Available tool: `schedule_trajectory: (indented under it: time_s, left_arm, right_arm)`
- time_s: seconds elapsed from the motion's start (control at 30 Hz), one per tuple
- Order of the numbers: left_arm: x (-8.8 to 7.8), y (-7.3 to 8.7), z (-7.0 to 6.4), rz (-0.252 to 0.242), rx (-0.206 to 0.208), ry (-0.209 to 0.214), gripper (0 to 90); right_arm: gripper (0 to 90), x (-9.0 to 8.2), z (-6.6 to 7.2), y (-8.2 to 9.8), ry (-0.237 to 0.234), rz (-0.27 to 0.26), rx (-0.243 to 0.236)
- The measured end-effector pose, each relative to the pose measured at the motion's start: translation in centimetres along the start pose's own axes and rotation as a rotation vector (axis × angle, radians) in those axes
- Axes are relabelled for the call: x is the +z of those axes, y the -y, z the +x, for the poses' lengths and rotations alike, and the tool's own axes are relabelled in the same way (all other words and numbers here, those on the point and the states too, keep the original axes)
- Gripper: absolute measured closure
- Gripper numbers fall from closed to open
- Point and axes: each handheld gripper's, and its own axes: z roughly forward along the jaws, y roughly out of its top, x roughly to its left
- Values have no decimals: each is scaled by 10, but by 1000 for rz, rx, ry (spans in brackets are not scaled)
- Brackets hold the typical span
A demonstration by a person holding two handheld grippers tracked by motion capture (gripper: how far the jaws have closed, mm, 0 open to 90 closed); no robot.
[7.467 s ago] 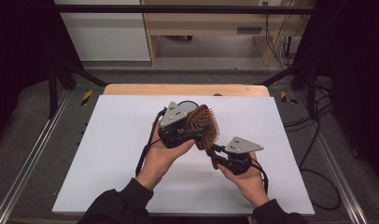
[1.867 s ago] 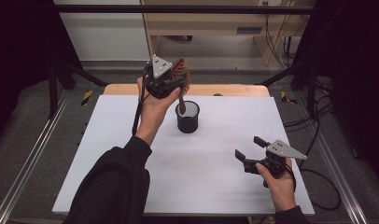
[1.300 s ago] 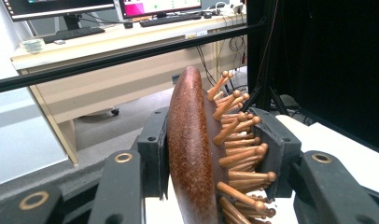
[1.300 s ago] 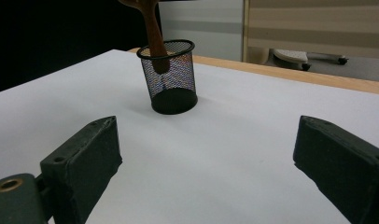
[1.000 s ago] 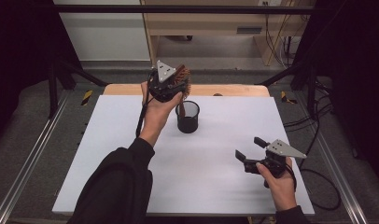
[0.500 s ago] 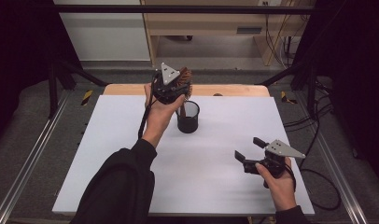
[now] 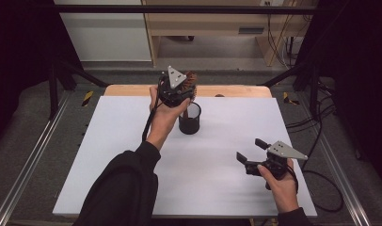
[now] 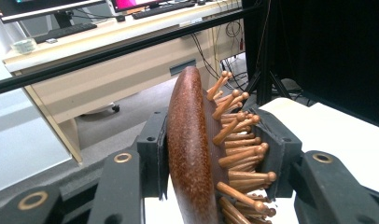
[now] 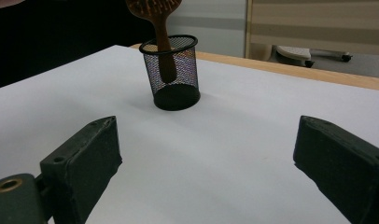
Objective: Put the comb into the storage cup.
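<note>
The left claw (image 7: 179,94) grips the brush (image 8: 197,154); its handle is partway down in the cup (image 9: 172,74), not let go yet; the right claw (image 9: 206,163) is wide open.

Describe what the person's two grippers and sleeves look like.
Both the left gripper and the right gripper are black, each topped by a grey three-cornered plate and trailing a black cable. Their jaws are blocky black pads on arms with brass-coloured rings at the pivots. The person wears dark long sleeves that reach the wrists.
</note>
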Motion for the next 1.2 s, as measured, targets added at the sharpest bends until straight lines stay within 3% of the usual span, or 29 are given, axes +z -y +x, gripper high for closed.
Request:
schedule_trajectory:
  time_s: [0.53,0.6,1.2]
  left_arm:
    - [2,2,-8,2,37,-9,518]
    - [2,2,-9,1,56,-16,517]
    - [3,5,-11,-1,48,-16,517]
  right_arm:
    - [79,0,0,0,0,0,0]
    - [79,1,1,0,-1,1,-1]
    - [77,1,1,1,-1,5,-4]
